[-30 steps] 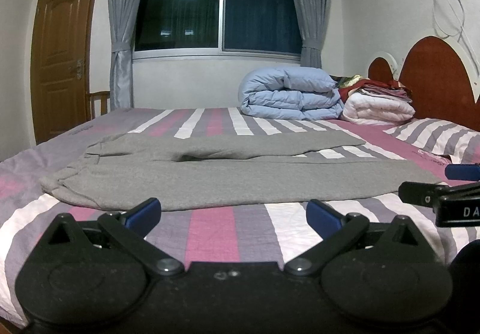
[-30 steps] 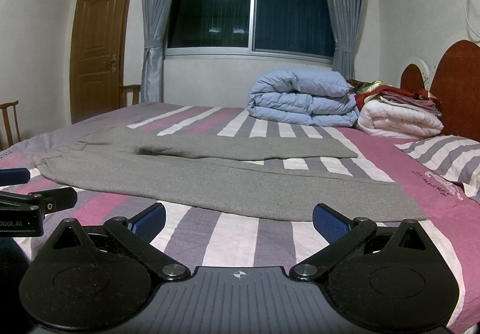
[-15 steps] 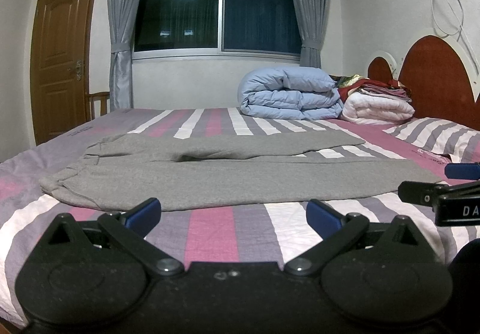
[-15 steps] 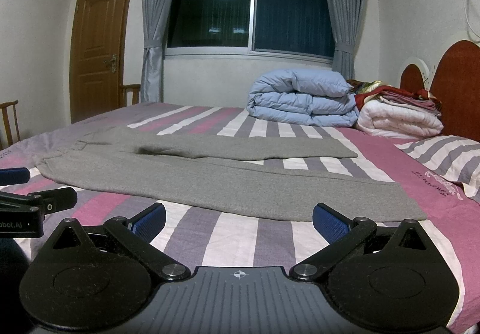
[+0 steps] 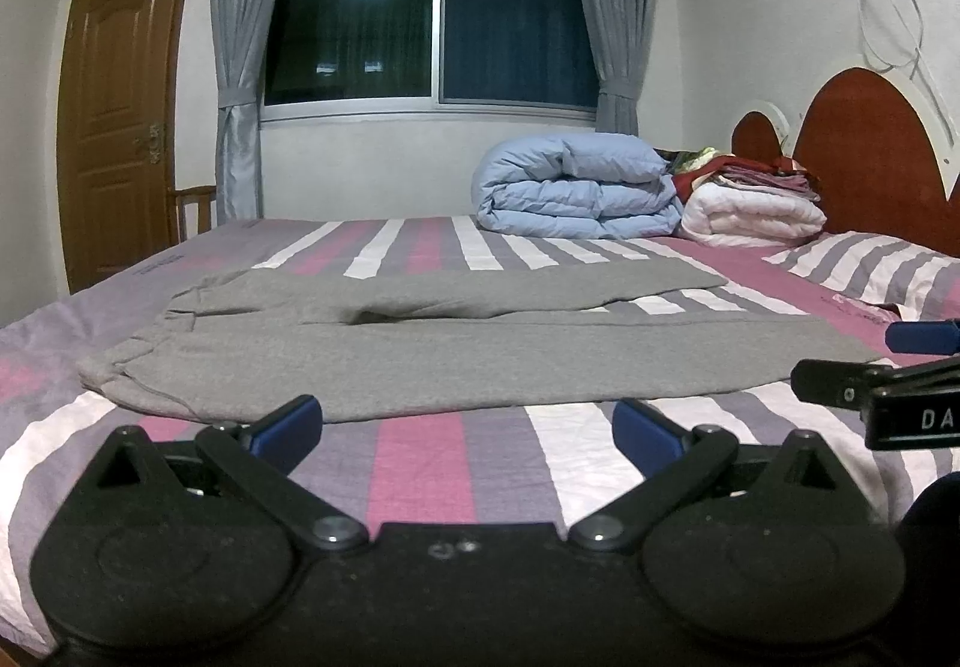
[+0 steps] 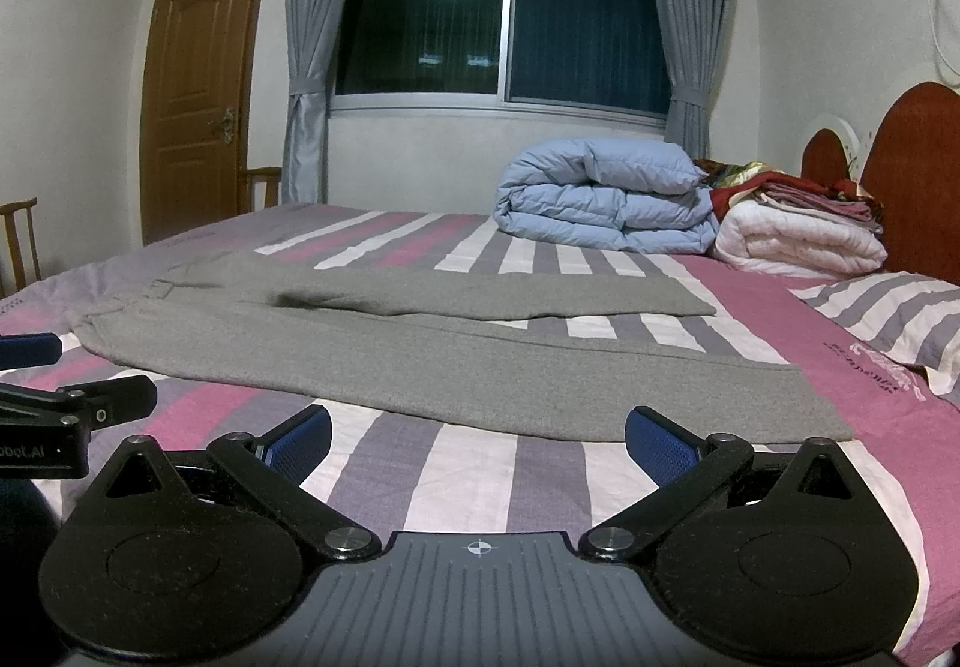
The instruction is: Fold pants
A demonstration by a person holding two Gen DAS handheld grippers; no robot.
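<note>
Grey pants (image 5: pixel 456 349) lie flat across the striped bed, waistband to the left, both legs stretched to the right and slightly apart; they also show in the right wrist view (image 6: pixel 456 361). My left gripper (image 5: pixel 465 427) is open and empty, just short of the near leg's front edge. My right gripper (image 6: pixel 477 436) is open and empty, just short of the near leg toward its cuff end. Each gripper shows at the edge of the other's view: the right one (image 5: pixel 888 391), the left one (image 6: pixel 66 415).
The bed (image 5: pixel 420 463) has a pink, grey and white striped sheet. A folded blue duvet (image 5: pixel 570 193), a white quilt with clothes on it (image 5: pixel 756 211) and a pillow (image 5: pixel 870 271) lie by the red headboard. A door and chairs stand at the left.
</note>
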